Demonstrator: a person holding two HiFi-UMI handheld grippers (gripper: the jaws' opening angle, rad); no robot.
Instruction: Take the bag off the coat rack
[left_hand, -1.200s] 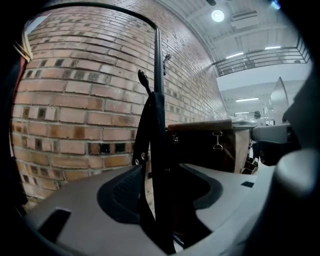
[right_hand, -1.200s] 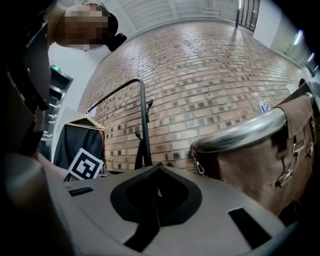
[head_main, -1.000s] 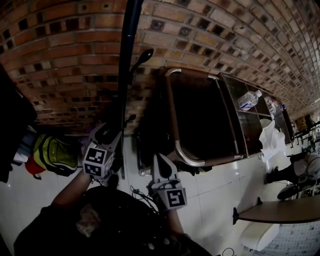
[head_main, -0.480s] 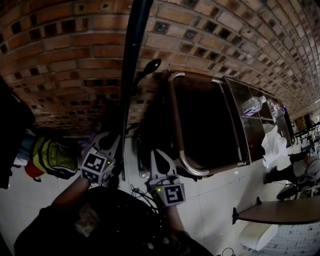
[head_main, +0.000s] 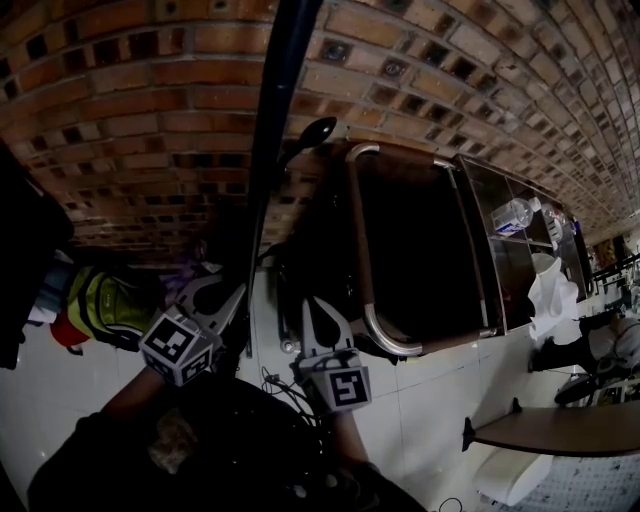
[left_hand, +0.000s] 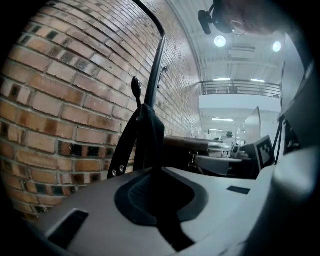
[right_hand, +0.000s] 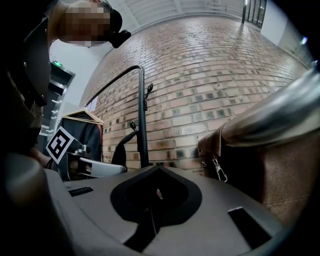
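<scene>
A black coat rack pole (head_main: 268, 170) stands against the brick wall, with a hook (head_main: 315, 130) high on its right side. In the left gripper view a black bag strap (left_hand: 145, 130) hangs down from a hook (left_hand: 136, 86) on the pole. The strap runs straight into my left gripper (left_hand: 156, 175), whose jaws are closing with the strap between the pads. My left gripper (head_main: 228, 292) sits just left of the pole's lower part. The bag body is dark and hard to make out. My right gripper (head_main: 318, 305) points up right of the pole with its jaws together and nothing in them (right_hand: 156, 192).
A large dark brown piece with a chrome tube frame (head_main: 362, 250) stands right of the pole; a snap hook (right_hand: 218, 169) hangs on it. A yellow-green backpack (head_main: 105, 305) and dark clothing (head_main: 25, 240) are at the left. A shelf holds a water bottle (head_main: 512, 213). A table (head_main: 560, 425) lies at the lower right.
My left gripper's jaws have come together on the strap, and its marker cube has rolled down and to the left. The right gripper has hardly moved.
</scene>
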